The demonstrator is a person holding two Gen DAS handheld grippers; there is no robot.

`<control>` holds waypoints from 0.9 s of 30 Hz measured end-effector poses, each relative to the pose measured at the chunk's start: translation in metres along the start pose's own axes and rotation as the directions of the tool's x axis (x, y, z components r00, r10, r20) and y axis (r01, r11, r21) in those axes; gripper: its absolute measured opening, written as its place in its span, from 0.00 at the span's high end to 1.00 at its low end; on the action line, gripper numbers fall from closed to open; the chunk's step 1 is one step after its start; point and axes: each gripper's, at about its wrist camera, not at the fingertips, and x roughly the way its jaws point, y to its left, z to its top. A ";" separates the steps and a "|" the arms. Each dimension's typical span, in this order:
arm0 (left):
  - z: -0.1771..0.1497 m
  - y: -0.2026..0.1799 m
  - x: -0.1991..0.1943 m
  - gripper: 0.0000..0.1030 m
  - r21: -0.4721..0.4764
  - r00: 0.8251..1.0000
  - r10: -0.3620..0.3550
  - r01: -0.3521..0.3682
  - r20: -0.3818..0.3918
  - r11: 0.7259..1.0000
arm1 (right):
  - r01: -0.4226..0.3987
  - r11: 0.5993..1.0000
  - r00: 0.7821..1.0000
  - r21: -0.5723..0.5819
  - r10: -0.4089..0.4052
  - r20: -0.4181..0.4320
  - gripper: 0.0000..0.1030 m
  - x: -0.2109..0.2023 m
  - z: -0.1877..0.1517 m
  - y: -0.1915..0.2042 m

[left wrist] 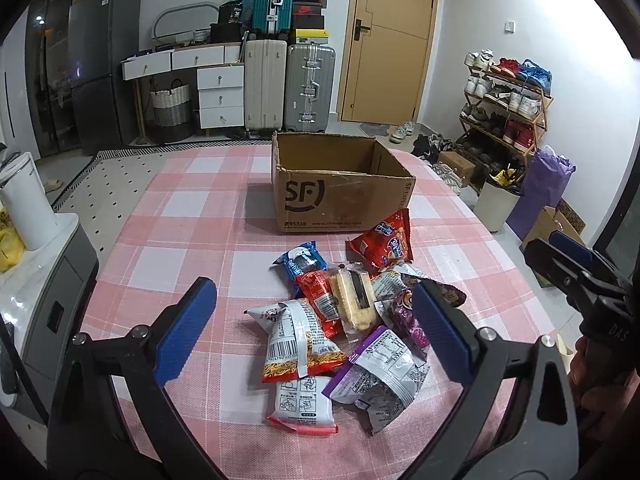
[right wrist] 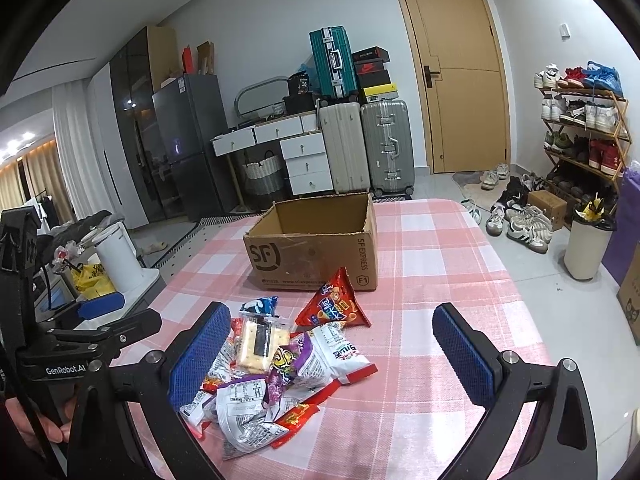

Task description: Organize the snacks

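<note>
A pile of snack packets (left wrist: 344,320) lies on the pink checked tablecloth (left wrist: 192,240), in front of an open, empty SF cardboard box (left wrist: 340,188). The pile holds a red triangular packet (left wrist: 382,242), a blue packet (left wrist: 300,262), a cracker sandwich pack (left wrist: 354,300), and purple and silver bags. My left gripper (left wrist: 316,320) is open and hovers above the pile. My right gripper (right wrist: 332,344) is open, above the pile's (right wrist: 280,372) right side, with the box (right wrist: 316,248) beyond. Each gripper shows at the edge of the other's view.
A white cabinet with a white canister (left wrist: 24,204) stands left of the table. Beyond the table are suitcases (left wrist: 288,84), a drawer unit, a fridge, a door, a shoe rack (left wrist: 504,104) and a bin (left wrist: 496,204) at right.
</note>
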 end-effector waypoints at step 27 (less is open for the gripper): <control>-0.002 0.011 0.001 0.04 -0.023 1.000 -0.016 0.015 -0.017 1.000 | -0.020 1.000 0.999 -0.009 0.020 0.030 0.00 -0.011 0.006 0.000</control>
